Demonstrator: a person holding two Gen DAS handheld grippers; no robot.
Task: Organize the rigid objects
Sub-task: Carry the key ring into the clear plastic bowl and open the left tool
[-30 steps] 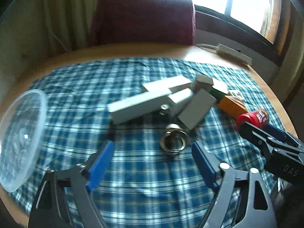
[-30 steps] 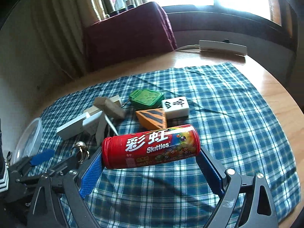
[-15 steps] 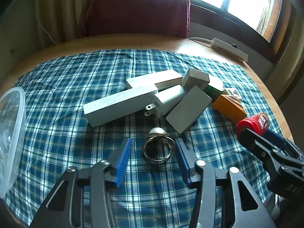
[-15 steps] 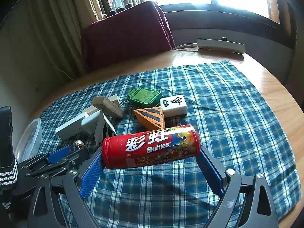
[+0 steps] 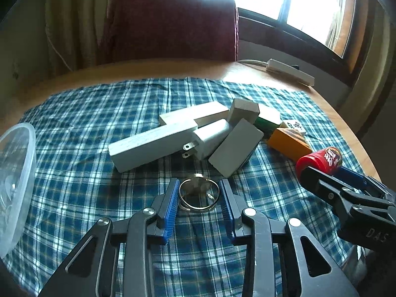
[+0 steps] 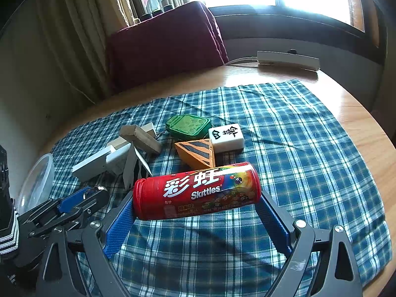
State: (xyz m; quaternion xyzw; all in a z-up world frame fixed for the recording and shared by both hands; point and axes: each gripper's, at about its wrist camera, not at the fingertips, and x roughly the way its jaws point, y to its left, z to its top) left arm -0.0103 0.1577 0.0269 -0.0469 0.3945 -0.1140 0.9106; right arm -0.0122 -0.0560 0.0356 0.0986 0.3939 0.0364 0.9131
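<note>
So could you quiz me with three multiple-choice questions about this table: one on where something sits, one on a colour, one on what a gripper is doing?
1. Where does the metal key ring lie?
A. Inside the clear plastic bowl
B. On the checked cloth, between the left gripper's blue fingers
C. On top of the white charger

2. What colour is the triangular block beside the mahjong tile?
A. Orange with black stripes
B. Purple
C. Plain white

3. What is the right gripper doing?
A. Hanging open with nothing in it
B. Gripping the Skittles tube by its two ends
C. Gripping a spoon

Answers: 1 B, the ring lies flat on the cloth between the fingers. 2 A, stripes show on its top face. 3 B, a finger presses each end.
</note>
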